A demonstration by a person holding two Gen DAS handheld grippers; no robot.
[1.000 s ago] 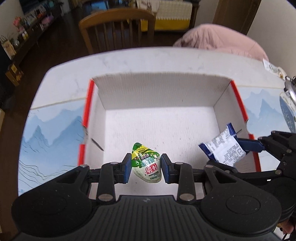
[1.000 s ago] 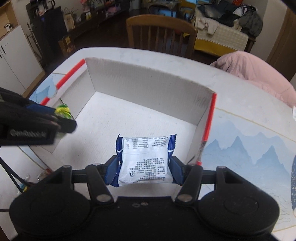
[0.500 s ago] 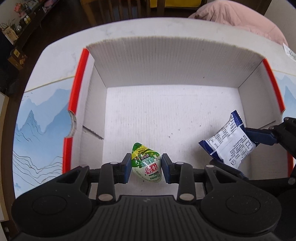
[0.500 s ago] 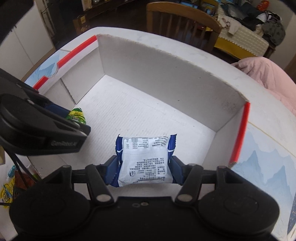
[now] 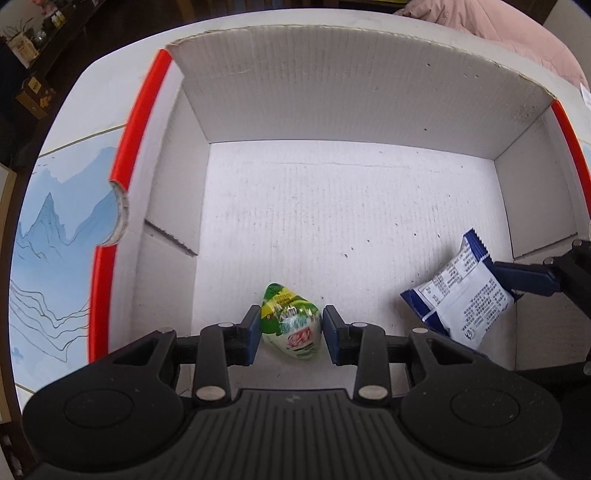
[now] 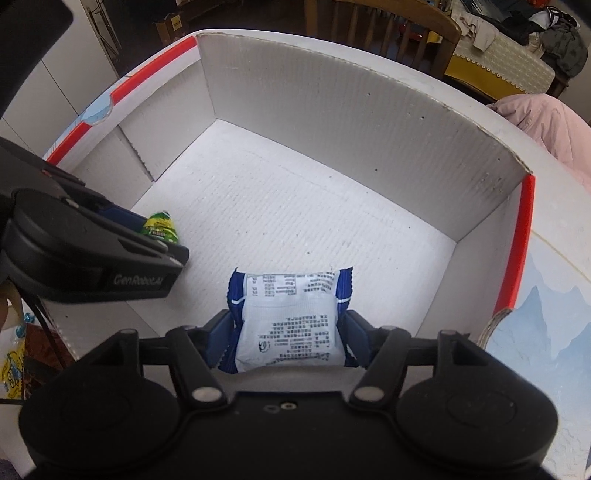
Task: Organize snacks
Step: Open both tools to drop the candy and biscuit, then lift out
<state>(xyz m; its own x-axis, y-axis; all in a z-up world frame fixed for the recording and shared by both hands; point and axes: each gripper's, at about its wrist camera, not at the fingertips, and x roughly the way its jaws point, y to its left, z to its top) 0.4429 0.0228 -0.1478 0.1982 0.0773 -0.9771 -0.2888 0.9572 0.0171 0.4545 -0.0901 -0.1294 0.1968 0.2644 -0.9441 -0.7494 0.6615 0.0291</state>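
A white cardboard box point(image 5: 332, 92) with red rim strips lies open below both grippers. My left gripper point(image 5: 290, 332) points down into it, shut on a small green snack pouch point(image 5: 290, 321) that hangs just above the floor near the front left. In the right wrist view the same gripper point(image 6: 173, 254) and pouch point(image 6: 160, 225) show at the left. My right gripper point(image 6: 288, 332) has a blue and white snack packet point(image 6: 291, 317) between its pads. Its jaws are opening, and the pads still touch the packet's sides. The packet point(image 5: 461, 295) sits low at the box's front right.
The box point(image 6: 332, 103) stands on a table mat printed with blue mountains point(image 5: 55, 240). A wooden chair point(image 6: 388, 22) and a pink cushion point(image 6: 546, 122) are beyond the table's far edge. A yellow snack bag point(image 6: 11, 362) shows at the lower left.
Both grippers have sunk into the box with their snacks and tilted more steeply down. The box walls now fill both views.
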